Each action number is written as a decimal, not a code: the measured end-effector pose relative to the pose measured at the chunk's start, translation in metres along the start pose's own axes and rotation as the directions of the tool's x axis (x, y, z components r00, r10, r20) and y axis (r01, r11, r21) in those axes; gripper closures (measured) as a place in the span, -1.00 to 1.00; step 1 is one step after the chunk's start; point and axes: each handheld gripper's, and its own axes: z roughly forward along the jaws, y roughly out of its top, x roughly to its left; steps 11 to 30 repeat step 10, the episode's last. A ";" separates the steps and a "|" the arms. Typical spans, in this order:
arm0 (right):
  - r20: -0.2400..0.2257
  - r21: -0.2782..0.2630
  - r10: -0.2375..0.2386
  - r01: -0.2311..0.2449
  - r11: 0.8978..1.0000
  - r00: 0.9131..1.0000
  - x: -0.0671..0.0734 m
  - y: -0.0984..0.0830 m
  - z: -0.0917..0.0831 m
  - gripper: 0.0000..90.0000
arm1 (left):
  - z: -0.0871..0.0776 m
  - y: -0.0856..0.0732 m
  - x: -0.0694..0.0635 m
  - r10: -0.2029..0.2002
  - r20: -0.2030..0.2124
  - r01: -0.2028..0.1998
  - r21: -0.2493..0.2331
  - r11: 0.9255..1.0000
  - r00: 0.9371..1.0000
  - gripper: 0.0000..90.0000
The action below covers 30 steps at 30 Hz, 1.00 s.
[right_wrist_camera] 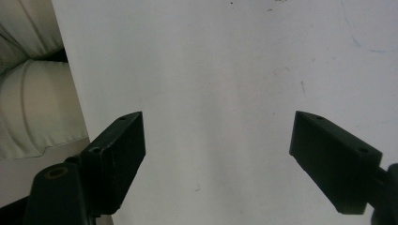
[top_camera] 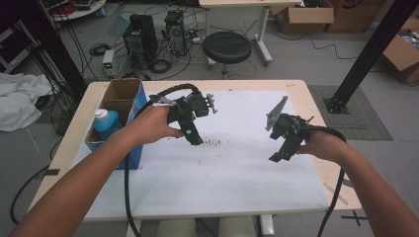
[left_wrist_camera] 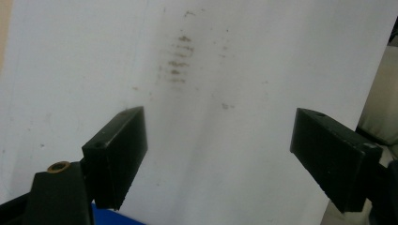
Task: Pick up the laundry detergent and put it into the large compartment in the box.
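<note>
White sheet, smudge ahead of released left claw, right claw released too

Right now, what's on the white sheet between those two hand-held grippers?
Nothing solid: in the high view, only a patch of brown smudge marks lies on the white sheet between the left hand-held gripper and the right hand-held gripper.

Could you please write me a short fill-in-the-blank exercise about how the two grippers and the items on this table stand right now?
1. Both the left gripper and the right gripper have their jaws ____.
2. The blue bottle stands inside a cardboard ____.
3. The smudged marks lie on a ____ sheet.
4. Neither gripper holds ____.

Missing words: open; box; white; anything
</note>
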 end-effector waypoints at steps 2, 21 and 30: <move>-0.003 0.003 -0.001 0.001 1.000 1.000 0.000 0.000 0.000 -0.59 | 0.000 -0.001 0.000 0.000 0.000 0.000 0.001 1.000 1.000 -0.56; -0.002 0.002 -0.002 0.002 1.000 1.000 0.001 0.002 0.001 -0.59 | -0.001 -0.003 0.001 -0.006 0.000 0.006 -0.004 1.000 1.000 -0.56; -0.002 0.002 -0.002 0.002 1.000 1.000 0.001 0.002 0.001 -0.59 | -0.001 -0.003 0.001 -0.006 0.000 0.006 -0.004 1.000 1.000 -0.56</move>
